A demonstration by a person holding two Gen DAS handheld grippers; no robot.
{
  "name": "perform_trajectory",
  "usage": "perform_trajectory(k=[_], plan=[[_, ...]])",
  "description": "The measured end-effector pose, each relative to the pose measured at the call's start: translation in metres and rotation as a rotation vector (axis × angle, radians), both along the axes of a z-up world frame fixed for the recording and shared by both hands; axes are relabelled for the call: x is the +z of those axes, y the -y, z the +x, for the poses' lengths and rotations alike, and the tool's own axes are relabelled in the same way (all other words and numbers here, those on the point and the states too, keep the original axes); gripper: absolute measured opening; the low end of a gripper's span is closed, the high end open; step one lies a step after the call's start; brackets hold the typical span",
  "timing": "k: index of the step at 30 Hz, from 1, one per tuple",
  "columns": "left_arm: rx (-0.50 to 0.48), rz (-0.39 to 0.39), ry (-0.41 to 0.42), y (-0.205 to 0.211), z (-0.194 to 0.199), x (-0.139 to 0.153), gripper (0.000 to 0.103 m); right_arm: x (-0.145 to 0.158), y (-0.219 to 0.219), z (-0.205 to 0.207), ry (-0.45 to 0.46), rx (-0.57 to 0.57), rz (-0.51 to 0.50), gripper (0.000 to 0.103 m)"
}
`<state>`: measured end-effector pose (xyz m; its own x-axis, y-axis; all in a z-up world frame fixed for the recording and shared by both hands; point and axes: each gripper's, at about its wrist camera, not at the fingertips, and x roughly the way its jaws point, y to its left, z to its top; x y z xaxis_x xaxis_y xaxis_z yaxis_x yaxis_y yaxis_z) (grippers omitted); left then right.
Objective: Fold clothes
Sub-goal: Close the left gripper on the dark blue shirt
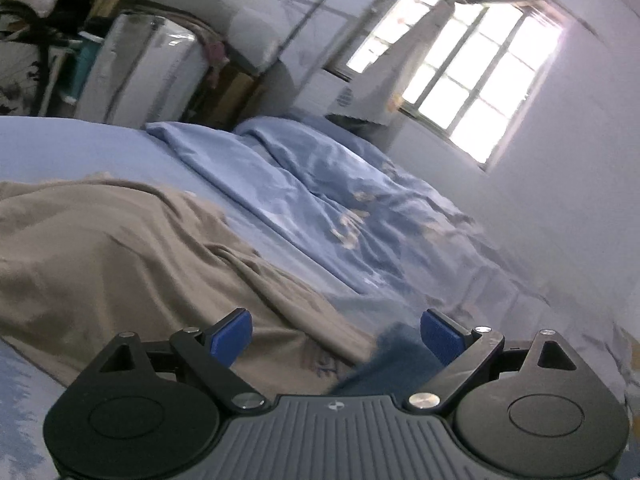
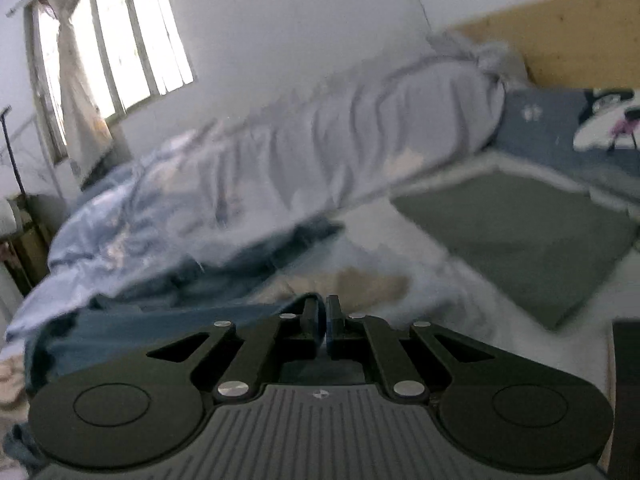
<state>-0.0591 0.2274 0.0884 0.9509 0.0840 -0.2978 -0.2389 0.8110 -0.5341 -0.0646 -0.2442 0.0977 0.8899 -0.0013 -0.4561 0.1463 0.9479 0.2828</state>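
Left gripper (image 1: 336, 336) is gaping wide, holding nothing, over the tan cloth (image 1: 120, 256); right gripper (image 2: 323, 322) is pinching blue cloth (image 2: 160, 332) beside the duvet (image 2: 280, 160).

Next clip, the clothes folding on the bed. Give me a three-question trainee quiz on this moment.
1. True or false: the left gripper has its blue-padded jaws shut.
2. Which cloth lies spread on the light blue bed sheet ahead of the left gripper? A: a crumpled taupe cotton garment; B: a red wool jumper; C: a white towel.
3. What does the shut right gripper appear to pinch?
Key: 1 false, they stand wide open. 2 A. 3 The dark blue fabric garment trailing to its left.
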Motion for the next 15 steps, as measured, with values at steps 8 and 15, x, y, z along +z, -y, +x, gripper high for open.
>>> perform_trajectory(k=[8,15], plan=[[-0.207,0.011,-0.027,0.055,0.004,-0.011,0.094,-0.009,0.006,-0.006,-0.023,0.027,-0.051,0.037],[-0.141,-0.018,-0.053,0.047,-0.002,-0.017,0.094,0.007,-0.013,-0.012,0.028,0.082,-0.2,0.049]])
